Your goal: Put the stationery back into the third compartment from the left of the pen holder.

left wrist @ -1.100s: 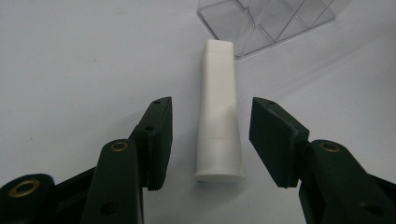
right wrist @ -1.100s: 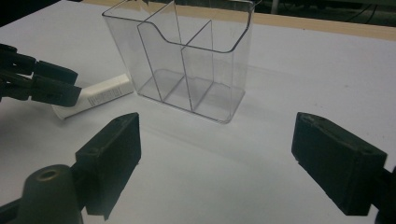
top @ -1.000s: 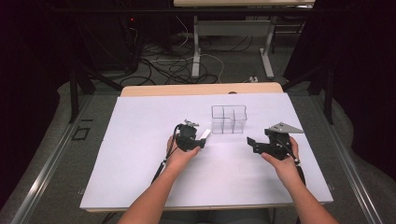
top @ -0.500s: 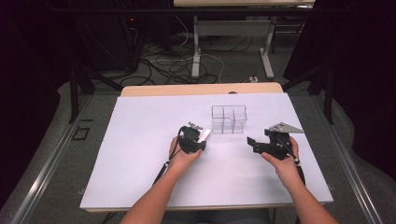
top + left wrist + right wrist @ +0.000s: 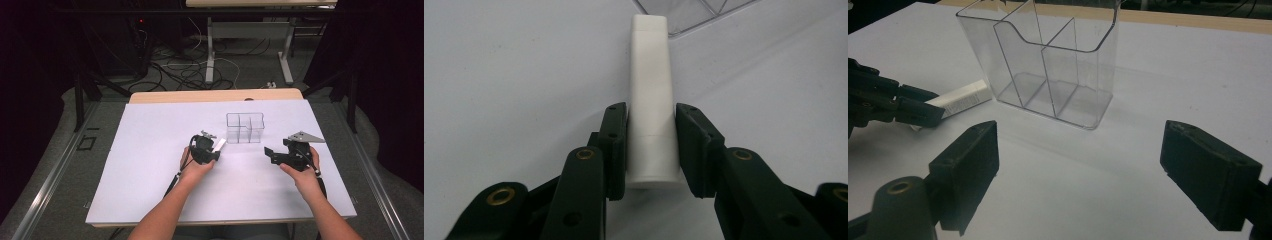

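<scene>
- My left gripper (image 5: 651, 150) is clamped on a white bar (image 5: 650, 100); both pads press its long sides, and its near end sits between my jaws, just above the white table (image 5: 499, 75).
- The bar runs straight ahead out of that gripper, and its far end stops just short of the clear organiser (image 5: 694, 12), whose base edge shows just beyond and a little to the right of the tip. I cannot tell whether the two touch.
- From above, my left gripper (image 5: 206, 150) lies in front of my left hand (image 5: 196, 170), with the white bar (image 5: 219, 145) pointing from it towards the clear organiser (image 5: 245, 127).
- My right gripper (image 5: 1080, 165) stands wide apart with nothing between its jaws, low over the bare table (image 5: 1173, 75).
- Ahead of those jaws and a little to their left stands the clear organiser (image 5: 1048, 65), upright, split into compartments by clear walls, with nothing in them.
- Further left of the right gripper I see the white bar (image 5: 960, 99), its free end near the organiser's lower corner.
- From above, my right gripper (image 5: 290, 152) sits to the right of the organiser, well apart from my left one.
</scene>
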A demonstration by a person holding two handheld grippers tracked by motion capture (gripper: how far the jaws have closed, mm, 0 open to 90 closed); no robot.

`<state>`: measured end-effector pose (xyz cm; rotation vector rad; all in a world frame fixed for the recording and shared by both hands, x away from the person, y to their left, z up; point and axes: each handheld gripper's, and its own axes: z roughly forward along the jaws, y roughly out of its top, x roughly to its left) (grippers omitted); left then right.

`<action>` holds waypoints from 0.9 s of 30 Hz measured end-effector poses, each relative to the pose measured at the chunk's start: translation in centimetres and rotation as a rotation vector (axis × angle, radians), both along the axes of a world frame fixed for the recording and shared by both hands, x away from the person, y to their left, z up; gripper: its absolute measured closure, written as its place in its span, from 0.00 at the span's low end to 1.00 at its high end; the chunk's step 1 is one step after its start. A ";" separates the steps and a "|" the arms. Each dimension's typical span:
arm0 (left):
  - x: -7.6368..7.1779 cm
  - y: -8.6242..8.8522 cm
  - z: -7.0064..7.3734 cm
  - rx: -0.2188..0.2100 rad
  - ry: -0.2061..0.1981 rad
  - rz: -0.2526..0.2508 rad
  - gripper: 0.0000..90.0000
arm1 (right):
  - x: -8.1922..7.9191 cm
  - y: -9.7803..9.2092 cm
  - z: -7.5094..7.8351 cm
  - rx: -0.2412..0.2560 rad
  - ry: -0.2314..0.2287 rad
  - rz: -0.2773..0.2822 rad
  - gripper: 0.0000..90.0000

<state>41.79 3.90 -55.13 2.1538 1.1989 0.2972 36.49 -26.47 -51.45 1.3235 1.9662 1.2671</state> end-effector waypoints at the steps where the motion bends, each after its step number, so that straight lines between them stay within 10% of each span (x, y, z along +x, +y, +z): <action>1: 0.0 0.0 0.0 -0.001 0.004 -0.001 0.75 | 0.0 0.0 0.0 0.004 0.001 0.002 0.17; 27: -2.1 1.8 2.9 -0.052 0.011 -0.097 0.75 | -0.3 0.7 0.4 -0.027 -0.005 0.037 0.17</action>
